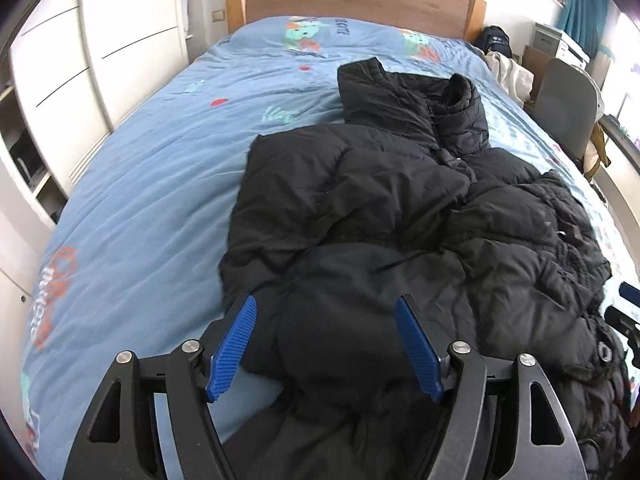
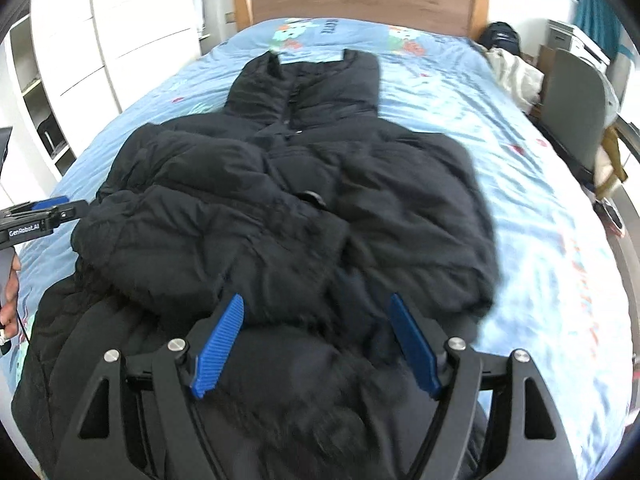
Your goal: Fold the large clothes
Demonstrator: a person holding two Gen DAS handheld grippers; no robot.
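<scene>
Black puffer jacket point(image 2: 288, 184) lay on the bed point(image 1: 132, 184), both tools spread wide above it.

At left stood white cupboards point(image 1: 60, 80); the left tool point(image 1: 325, 344) held nothing, blue pads clear of the fabric. The jacket's hood pointed toward the wooden headboard point(image 2: 360, 0), sleeves folded inward. The right tool point(image 2: 316, 340) gripped nothing. A grey chair point(image 2: 576, 112) stood beside the bed.

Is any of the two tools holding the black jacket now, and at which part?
Nothing is held. The left tool and right tool are both open above the jacket, pads not pressing it.
</scene>
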